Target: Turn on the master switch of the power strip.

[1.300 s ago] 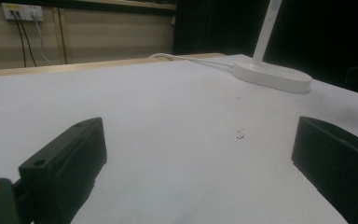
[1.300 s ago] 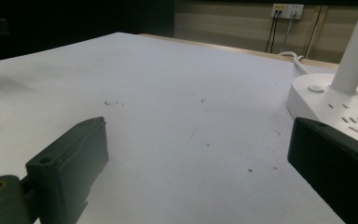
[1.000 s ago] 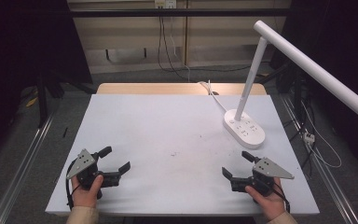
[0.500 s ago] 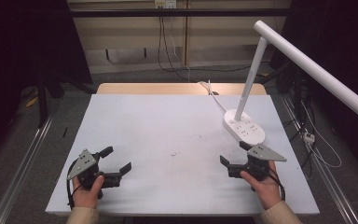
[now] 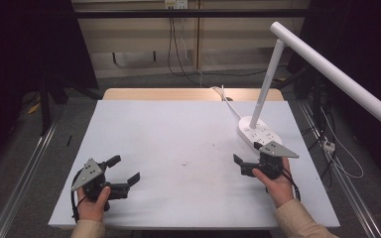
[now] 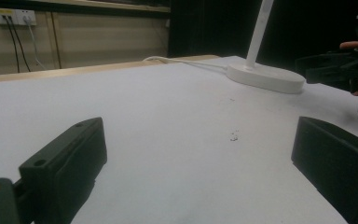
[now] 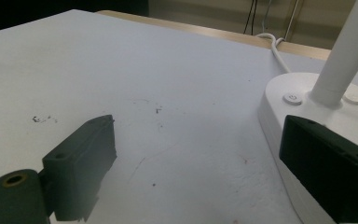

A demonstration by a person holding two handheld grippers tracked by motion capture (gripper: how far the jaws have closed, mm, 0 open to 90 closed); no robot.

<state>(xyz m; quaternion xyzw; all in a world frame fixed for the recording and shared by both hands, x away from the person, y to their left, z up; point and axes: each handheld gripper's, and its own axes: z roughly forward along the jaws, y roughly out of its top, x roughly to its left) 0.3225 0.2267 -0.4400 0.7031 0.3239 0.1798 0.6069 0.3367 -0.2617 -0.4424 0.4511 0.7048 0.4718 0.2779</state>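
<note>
Fingers (image 5: 129,179) of your left gripper (image 5: 121,171) are standing spread over the counter (image 5: 178,134); your right gripper (image 5: 248,158), spread but just narrowing, empty, is nearing the lamp base (image 5: 259,133).

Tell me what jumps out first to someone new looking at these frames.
The white desk lamp at the table's far right, its long arm sweeping toward the camera and its base carrying buttons. Next, the right gripper, jaws open with nothing between them and just closing a little, sits right beside that base. The left gripper rests open at the near left on the white table, which carries a few specks.
</note>
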